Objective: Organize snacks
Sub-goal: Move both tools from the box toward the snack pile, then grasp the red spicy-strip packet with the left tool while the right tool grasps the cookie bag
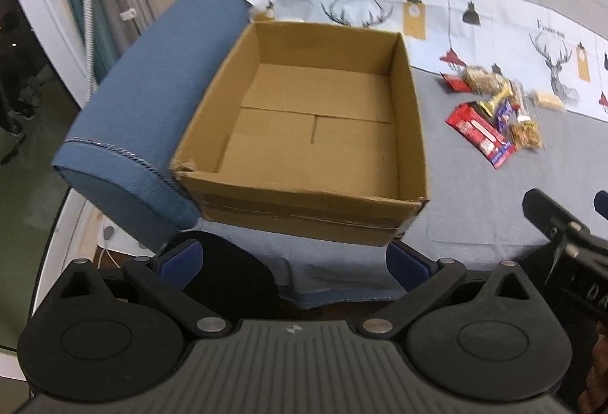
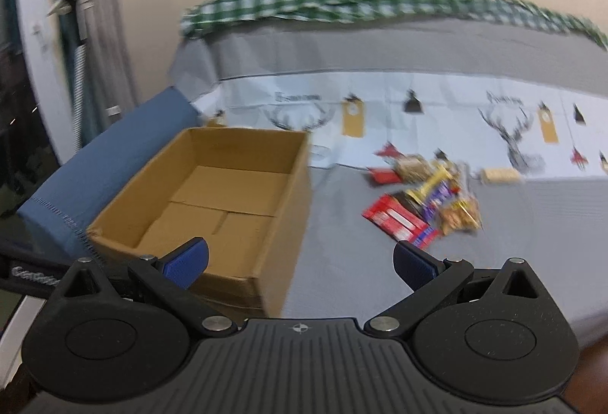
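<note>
Both grippers, left [image 1: 294, 258] and right [image 2: 300, 260], wide open, empty. I'd send right to the snack pile [image 2: 425, 197], pinch the red packet [image 2: 399, 220] at its edge, then drop it in the box [image 1: 304, 132].

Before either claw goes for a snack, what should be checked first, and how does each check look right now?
1. Cardboard box has room: ok, nothing inside it.
2. Snack pile clear to reach on the grey cloth: ok, lying apart from the box.
3. Left claw ready: ok, open and holding nothing.
4. Right claw ready: ok, open and holding nothing.
5. Single snack easy to pick out: not ok, the packets overlap, though the red packet sits nearest.
6. Box standing firm: cannot tell, one side lies against a blue cushion.
</note>
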`<state>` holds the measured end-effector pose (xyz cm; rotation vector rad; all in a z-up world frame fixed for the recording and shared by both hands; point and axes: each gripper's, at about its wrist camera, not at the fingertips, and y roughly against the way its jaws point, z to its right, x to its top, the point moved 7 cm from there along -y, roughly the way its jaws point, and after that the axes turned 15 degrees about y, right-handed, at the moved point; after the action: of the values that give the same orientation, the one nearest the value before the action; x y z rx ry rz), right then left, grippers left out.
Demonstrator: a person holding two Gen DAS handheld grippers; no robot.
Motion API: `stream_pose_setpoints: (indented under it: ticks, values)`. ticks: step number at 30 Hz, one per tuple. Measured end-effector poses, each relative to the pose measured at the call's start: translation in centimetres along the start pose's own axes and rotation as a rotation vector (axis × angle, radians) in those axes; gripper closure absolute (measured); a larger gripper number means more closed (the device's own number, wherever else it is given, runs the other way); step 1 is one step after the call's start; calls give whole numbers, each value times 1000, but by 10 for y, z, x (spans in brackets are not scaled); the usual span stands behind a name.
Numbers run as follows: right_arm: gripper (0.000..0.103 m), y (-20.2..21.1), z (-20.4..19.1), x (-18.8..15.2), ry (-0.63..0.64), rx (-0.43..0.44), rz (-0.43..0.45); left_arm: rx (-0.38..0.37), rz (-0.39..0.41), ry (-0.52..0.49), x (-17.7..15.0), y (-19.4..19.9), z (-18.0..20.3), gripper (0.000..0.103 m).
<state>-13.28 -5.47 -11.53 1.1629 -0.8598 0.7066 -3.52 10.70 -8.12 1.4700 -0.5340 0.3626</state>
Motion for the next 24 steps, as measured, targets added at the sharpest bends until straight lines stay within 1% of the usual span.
stream_pose_setpoints:
  ticks: [5,7,9,12,15,16,18,20,22,24]
  values:
    - [0,-16,42,-18,-126,-41,-43,17,5,-73,11,-11,40,0]
    - [0,-22,62,-27,-176,-63,-52,-1,6,-94,18,-16,63,0]
    - [0,-28,82,-36,-223,-92,-79,-23,1,-110,27,-24,89,0]
    - [0,-44,114,-54,-329,-128,-125,-35,-33,-118,37,-43,130,0]
    - [0,-61,149,-72,-425,-182,-158,-78,-84,-123,47,-72,176,0]
    - [0,-67,163,-79,-461,-210,-166,-97,-87,-129,50,-83,194,0]
    - [0,-80,184,-89,-518,-256,-181,-104,-88,-153,55,-109,226,0]
    - [0,-95,205,-101,-580,-298,-186,-84,-144,-165,58,-142,257,0]
    - [0,-110,223,-112,-629,-326,-206,-101,-213,-136,62,-174,284,0]
    - [0,-125,237,-122,-660,-343,-224,-87,-258,-101,66,-208,307,0]
